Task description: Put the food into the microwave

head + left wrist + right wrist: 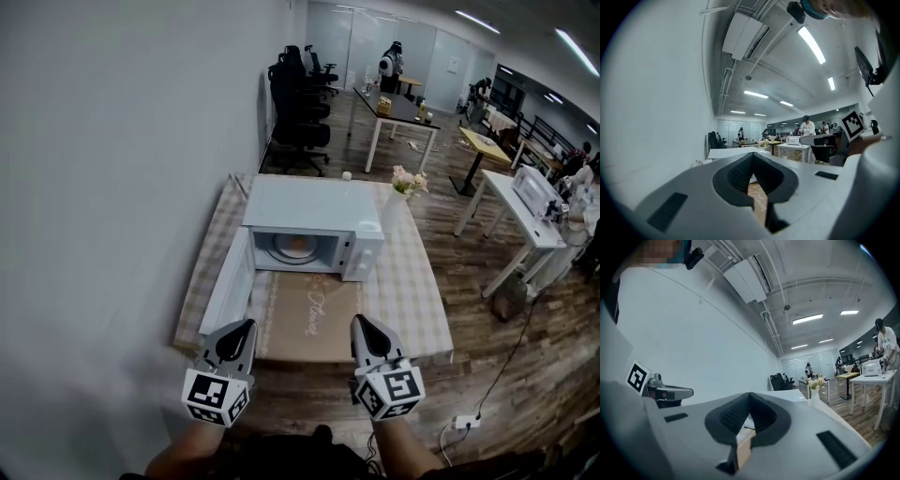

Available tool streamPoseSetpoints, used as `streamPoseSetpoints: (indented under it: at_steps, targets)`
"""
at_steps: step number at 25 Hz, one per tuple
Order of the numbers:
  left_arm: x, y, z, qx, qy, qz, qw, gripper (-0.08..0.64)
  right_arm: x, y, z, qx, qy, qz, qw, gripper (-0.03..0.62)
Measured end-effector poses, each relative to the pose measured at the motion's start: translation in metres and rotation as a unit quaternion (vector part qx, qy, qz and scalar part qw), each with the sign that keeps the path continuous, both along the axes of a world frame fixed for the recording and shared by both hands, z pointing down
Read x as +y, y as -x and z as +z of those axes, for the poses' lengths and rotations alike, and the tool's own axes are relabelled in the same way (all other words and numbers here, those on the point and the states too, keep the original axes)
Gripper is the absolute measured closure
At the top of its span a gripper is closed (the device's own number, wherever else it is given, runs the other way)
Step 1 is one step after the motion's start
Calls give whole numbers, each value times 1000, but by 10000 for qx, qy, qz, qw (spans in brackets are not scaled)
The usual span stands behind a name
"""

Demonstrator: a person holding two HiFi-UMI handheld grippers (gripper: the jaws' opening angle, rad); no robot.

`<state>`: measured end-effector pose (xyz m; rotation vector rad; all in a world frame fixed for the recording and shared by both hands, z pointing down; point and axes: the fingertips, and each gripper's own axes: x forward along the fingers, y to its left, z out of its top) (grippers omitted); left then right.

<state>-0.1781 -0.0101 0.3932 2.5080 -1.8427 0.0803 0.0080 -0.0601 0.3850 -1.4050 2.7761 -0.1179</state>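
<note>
A white microwave stands on a table with a checked cloth. Its door hangs open to the left. Inside the cavity sits a pale orange dish of food. My left gripper and right gripper hover side by side at the table's near edge, well short of the microwave. Both are shut with nothing between the jaws. The left gripper view shows its closed tips pointing at the microwave's top. In the right gripper view the tips also meet.
A brown mat lies in front of the microwave. A white vase of flowers stands at the microwave's right. A wall runs along the left. Office chairs and other tables stand behind and to the right.
</note>
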Motion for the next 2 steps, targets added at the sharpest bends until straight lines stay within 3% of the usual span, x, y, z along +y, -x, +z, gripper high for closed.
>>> streamPoseSetpoints:
  at_steps: [2]
  targets:
    - [0, -1, 0, 28, 29, 41, 10000, 552, 1, 0, -1, 1, 6, 7, 10000, 584]
